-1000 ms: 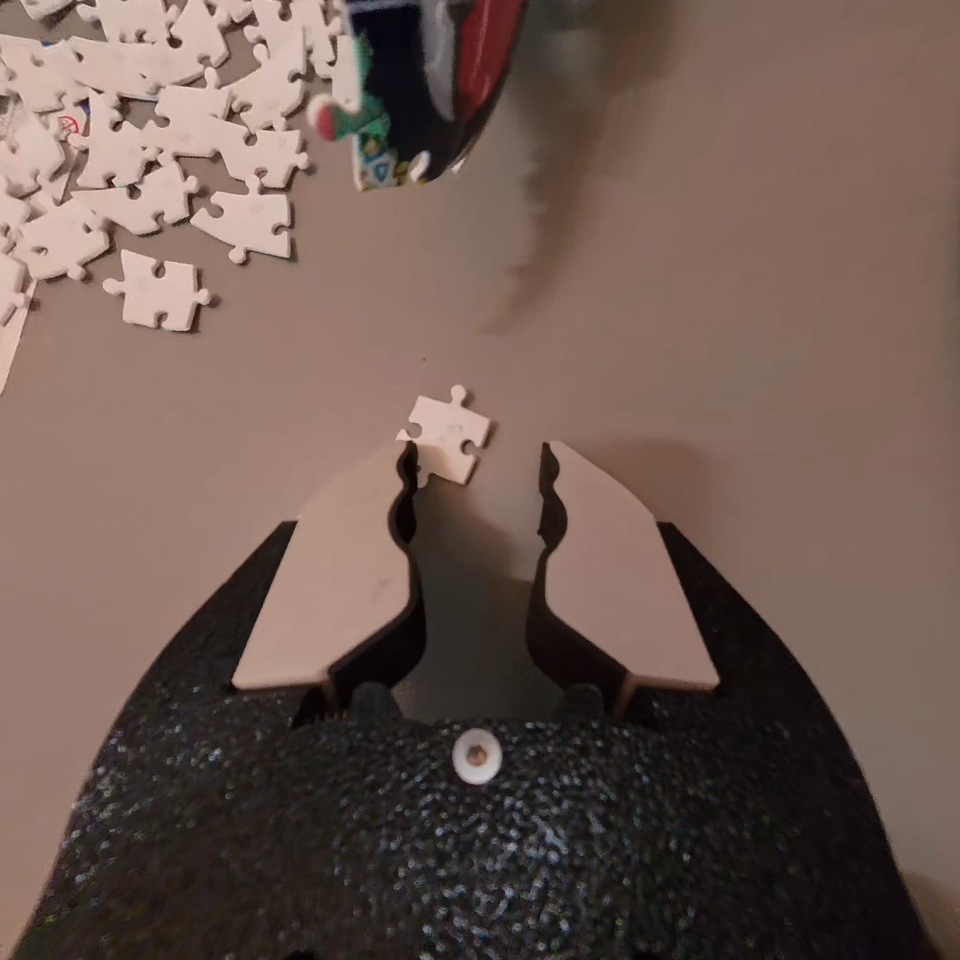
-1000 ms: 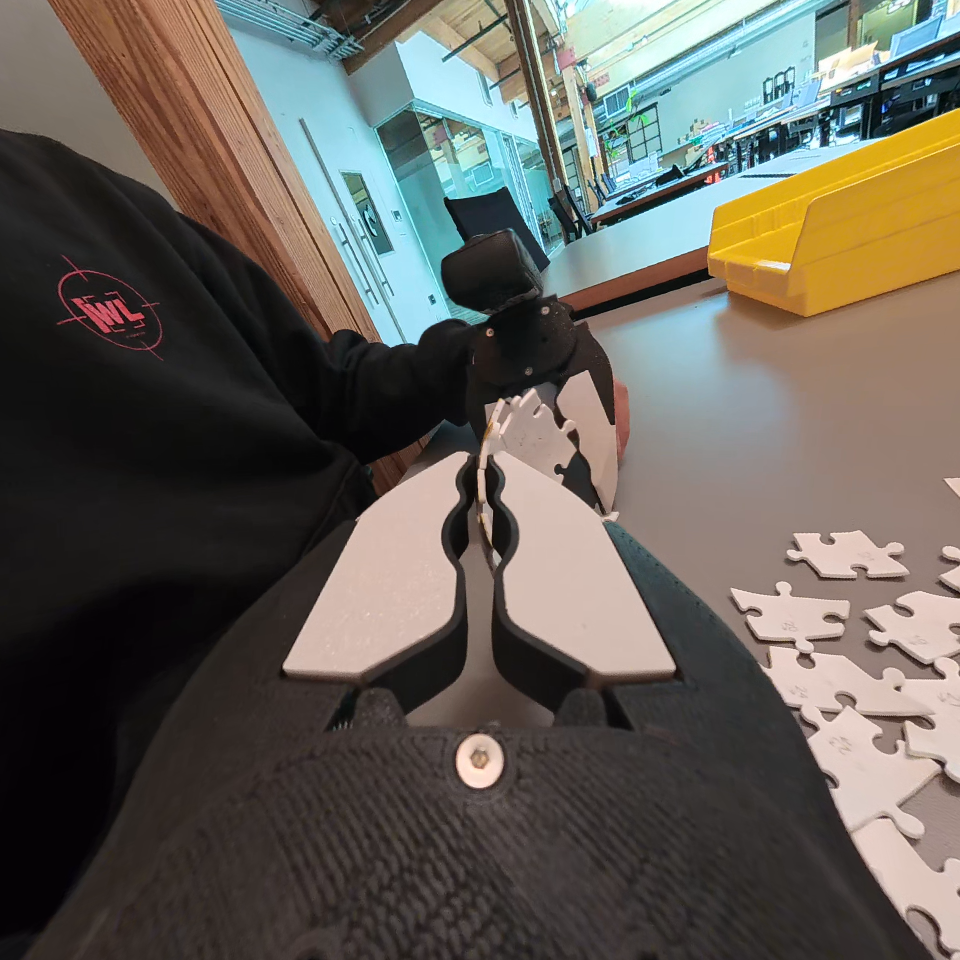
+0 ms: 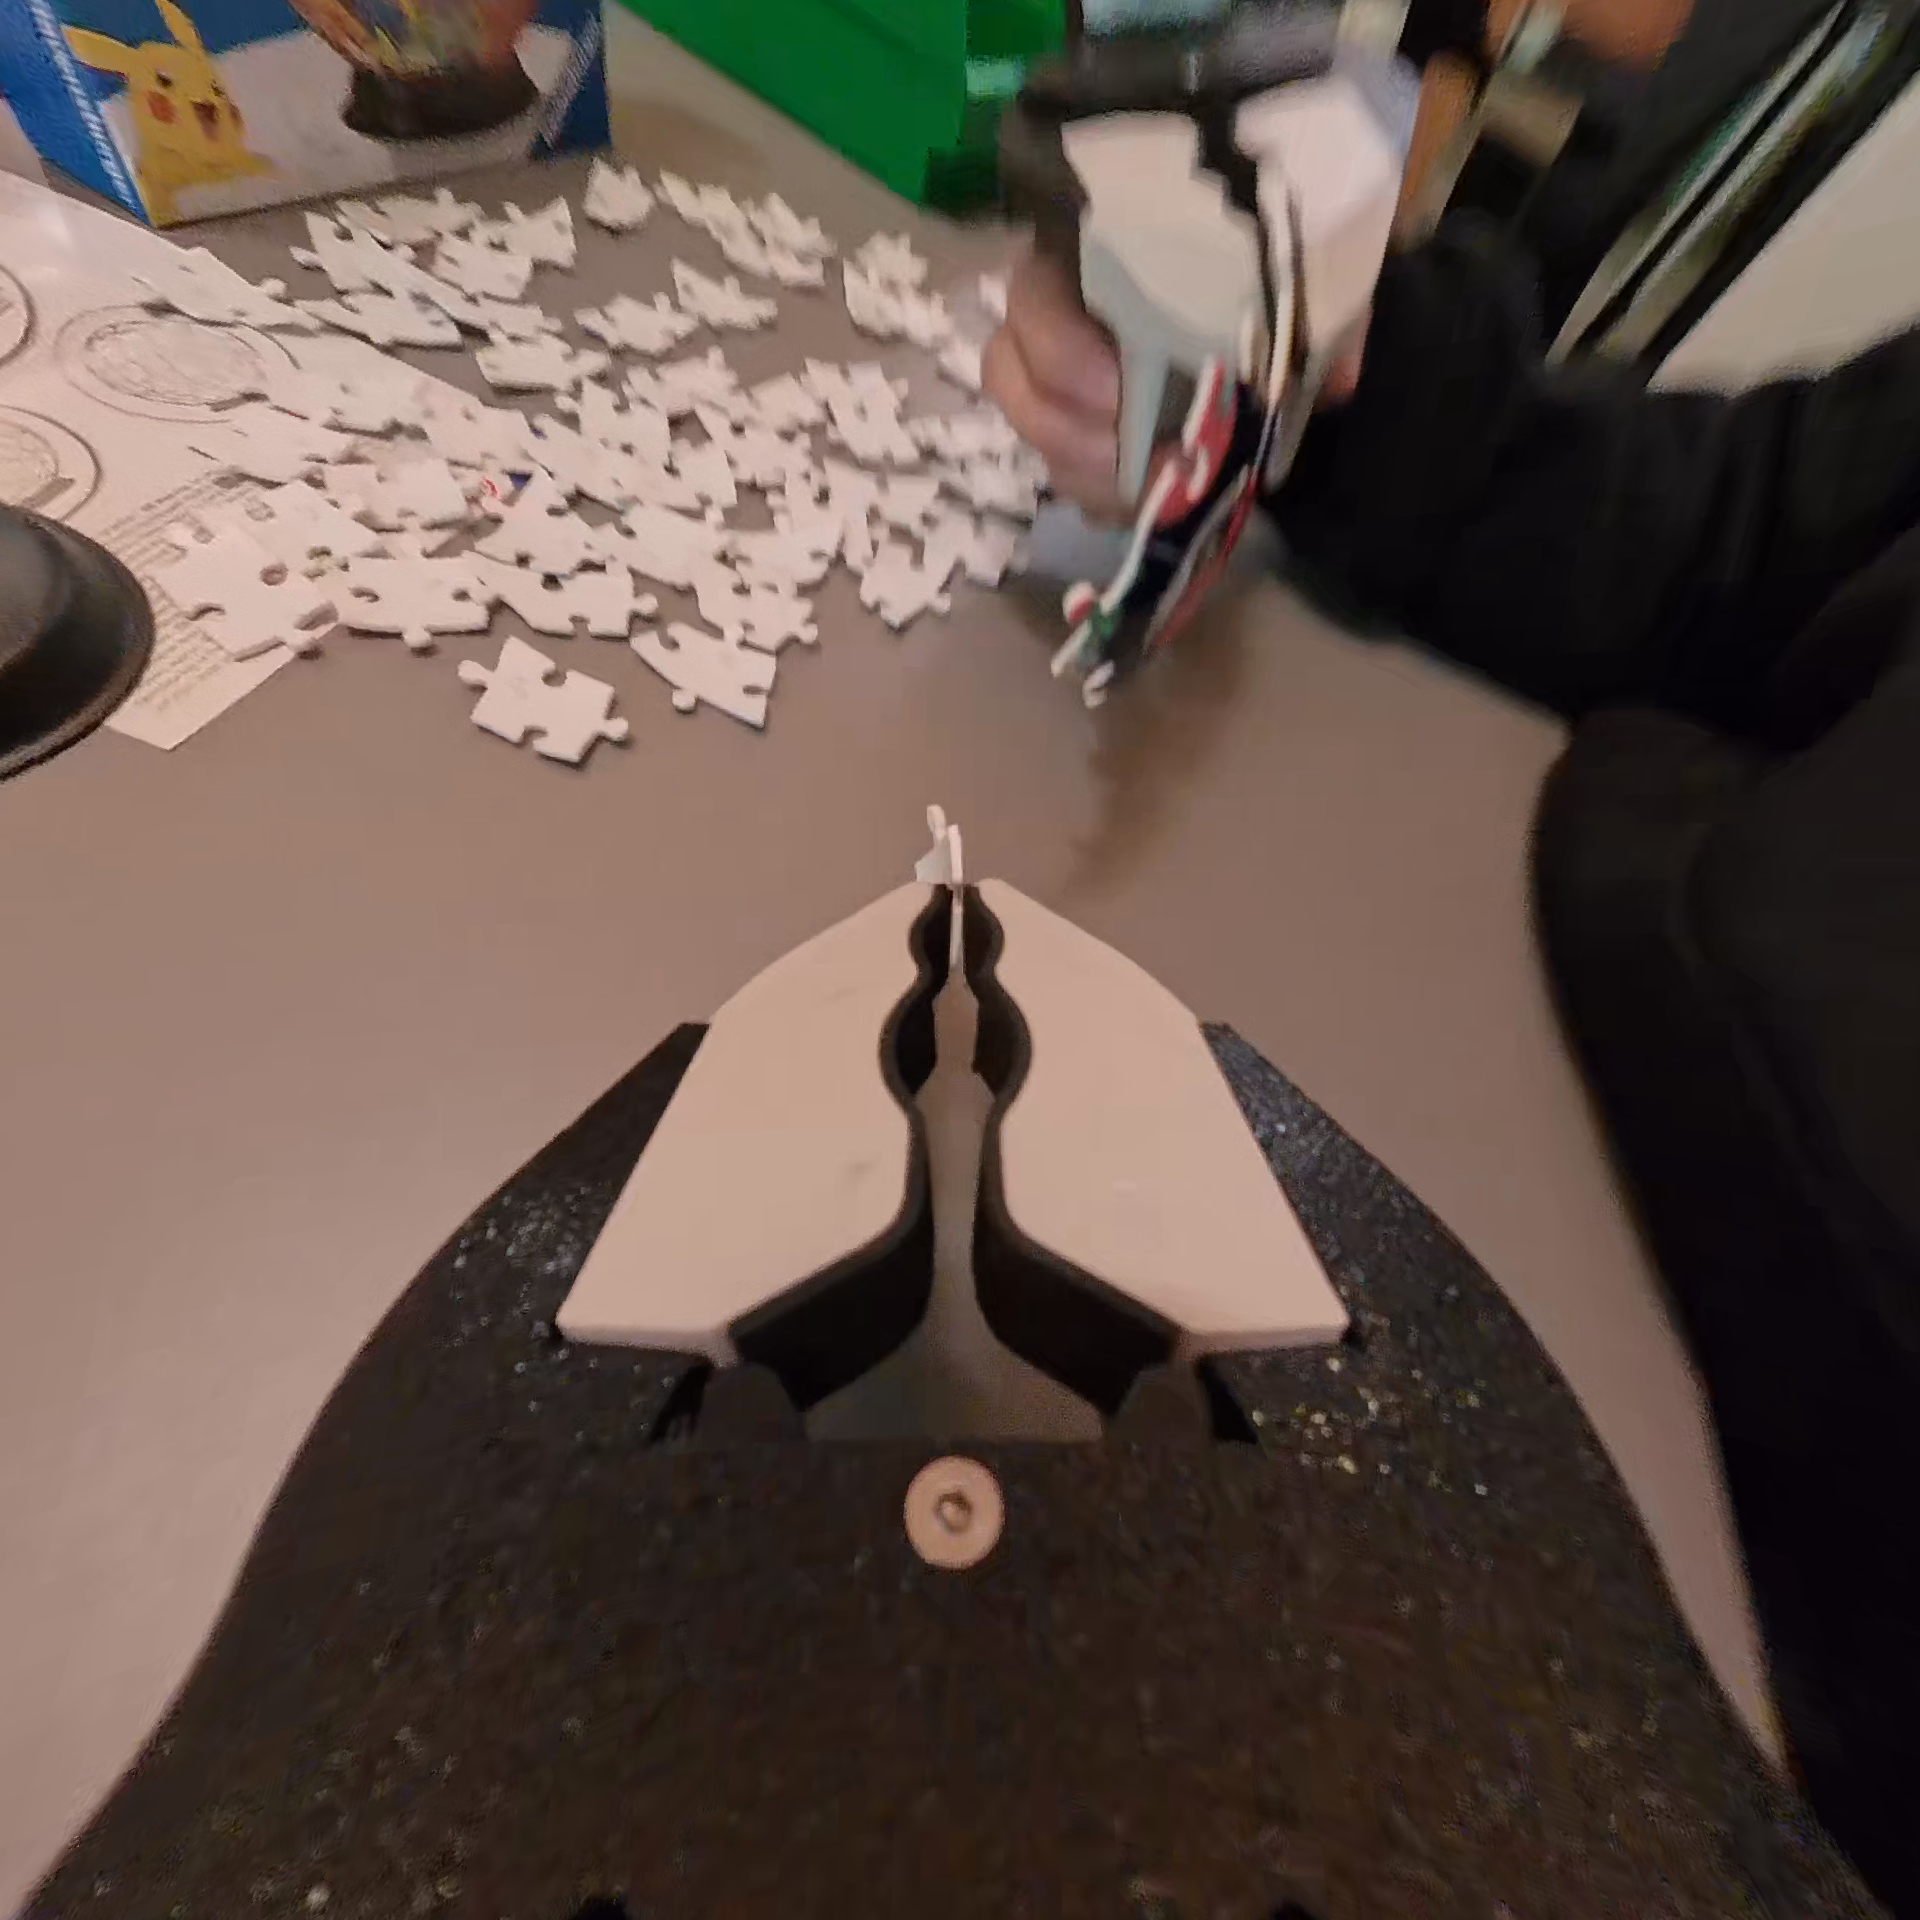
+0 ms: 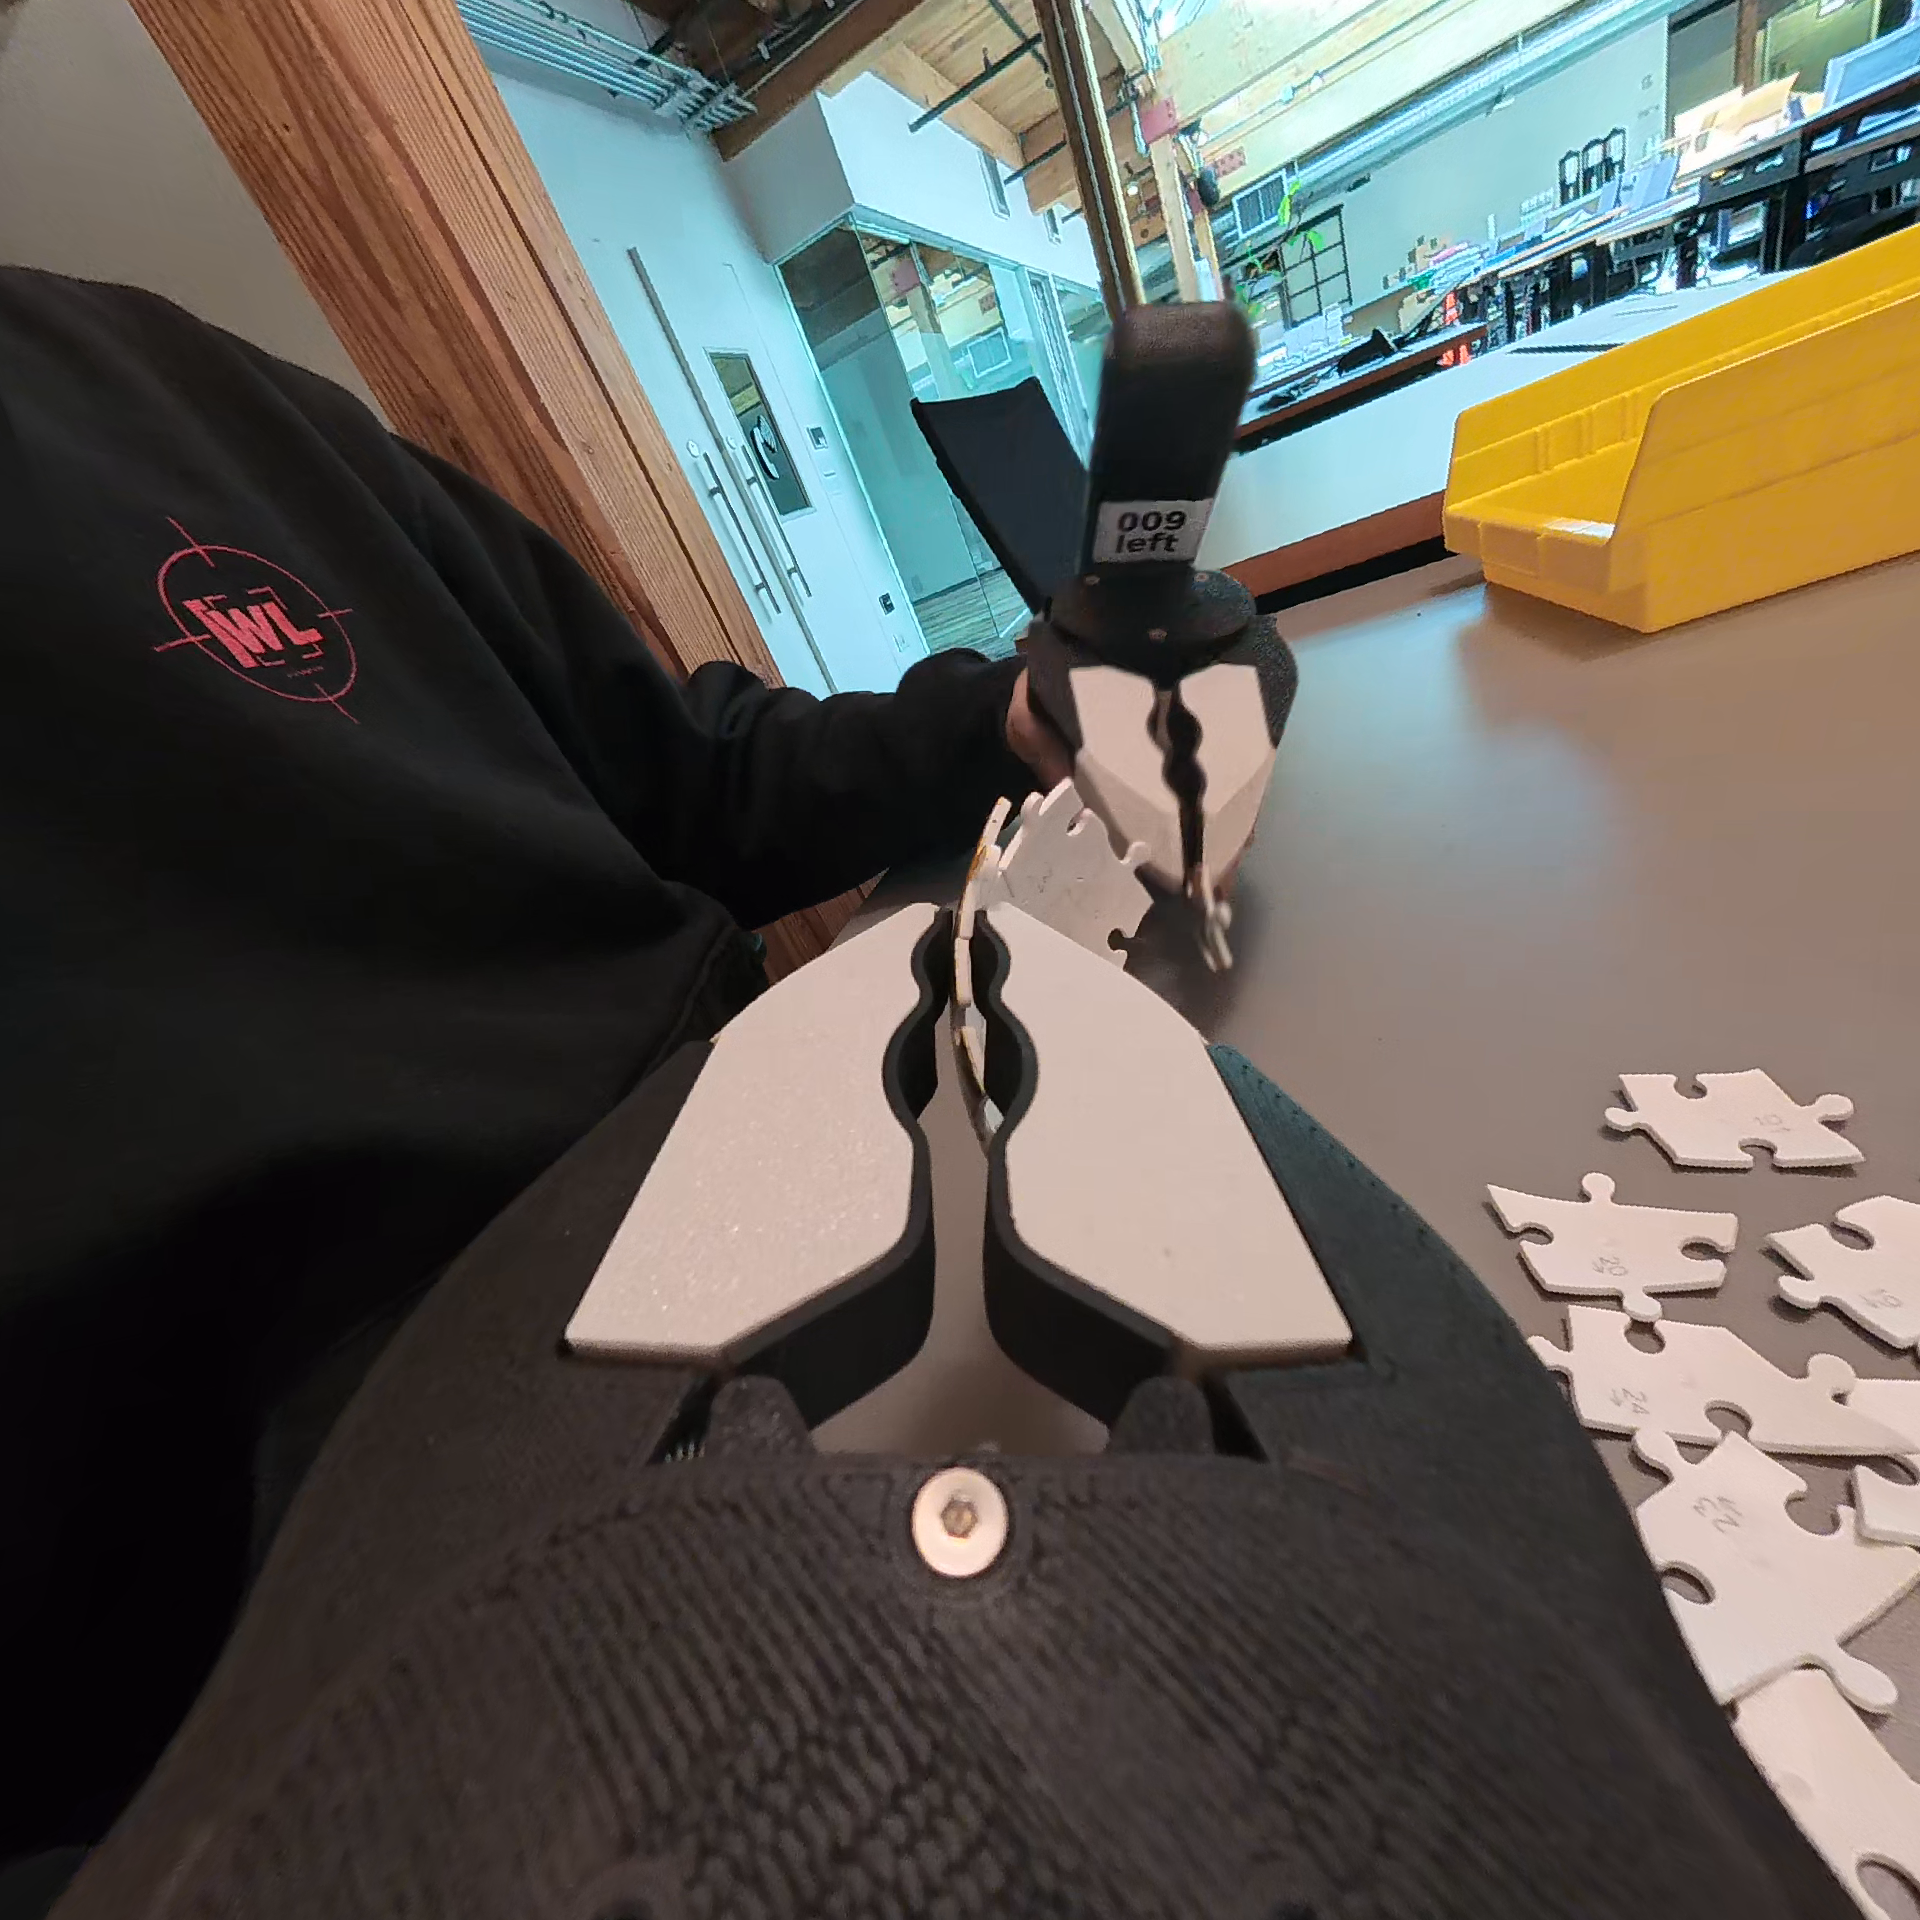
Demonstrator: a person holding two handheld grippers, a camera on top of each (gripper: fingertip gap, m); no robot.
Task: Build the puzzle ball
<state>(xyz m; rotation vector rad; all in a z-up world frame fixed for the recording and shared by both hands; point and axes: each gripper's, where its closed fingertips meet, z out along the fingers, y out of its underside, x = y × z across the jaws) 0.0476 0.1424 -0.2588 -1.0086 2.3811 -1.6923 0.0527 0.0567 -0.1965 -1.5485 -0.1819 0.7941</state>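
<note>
Left wrist view: both grippers pinch pieces; left gripper (image 3: 951,894) single piece (image 3: 943,847), right gripper (image 4: 966,935) joined section (image 4: 1060,883), loose pile (image 3: 623,457) behind.

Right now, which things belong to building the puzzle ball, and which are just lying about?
Job: single piece in left gripper; joined section in right gripper; loose pieces; instruction sheet.
Lying about: yellow bin; green bin; box.

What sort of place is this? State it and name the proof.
Probably an open workshop or lab office. Glass partitions and rows of cluttered workbenches fill the background, exposed wooden beams run overhead, and a yellow parts bin sits on the grey table.
</note>
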